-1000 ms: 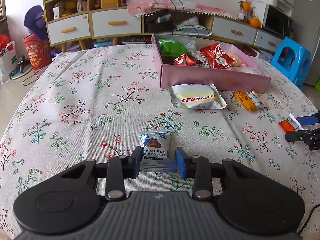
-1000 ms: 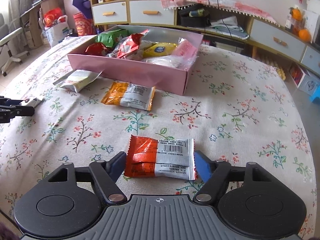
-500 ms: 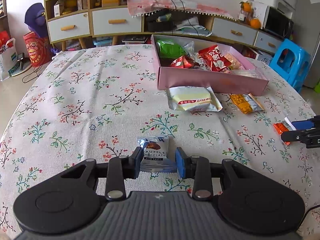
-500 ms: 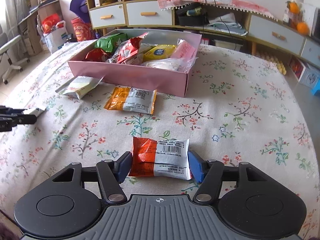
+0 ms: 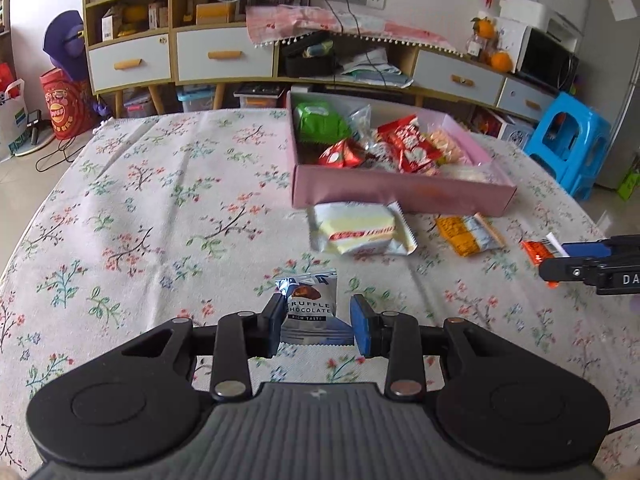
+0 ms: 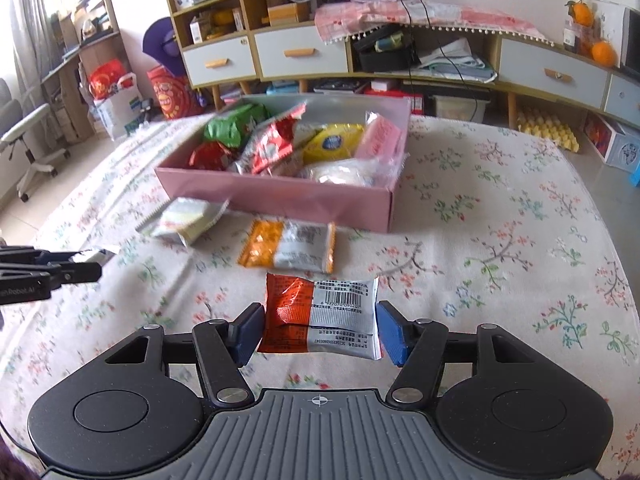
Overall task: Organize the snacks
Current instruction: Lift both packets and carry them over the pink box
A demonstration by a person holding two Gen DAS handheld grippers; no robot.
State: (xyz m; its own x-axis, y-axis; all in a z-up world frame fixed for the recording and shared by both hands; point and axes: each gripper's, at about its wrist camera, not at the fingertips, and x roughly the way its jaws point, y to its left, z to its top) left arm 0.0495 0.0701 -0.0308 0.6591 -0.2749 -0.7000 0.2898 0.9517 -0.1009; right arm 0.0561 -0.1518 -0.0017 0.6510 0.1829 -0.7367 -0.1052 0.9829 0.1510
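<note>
**Floral counter, both packets gripped**

Flowered cloth covers the counter, with drawers and shelves along the wall behind.

Between the jaws of the left gripper a small silver-blue truffle chocolate packet is clamped; the jaws stand narrow, both pads pressed on the packet's sides, and it is held just above the cloth near the counter's front edge.

The jaws of the right gripper have just been closing and are seen at about half width, with an orange-and-silver snack packet pinched lengthwise between them, barcode side up, both pads touching its ends.

Just beyond that packet an orange-and-white wrapped snack lies flat on the cloth, and to its left a pale yellow cake packet is seen. Both lie just in front of the pink box, whose near wall faces the grippers. The box is filled with packets: a green bag, red wrappers, a yellow round pack and a pink one at the right end.
</note>
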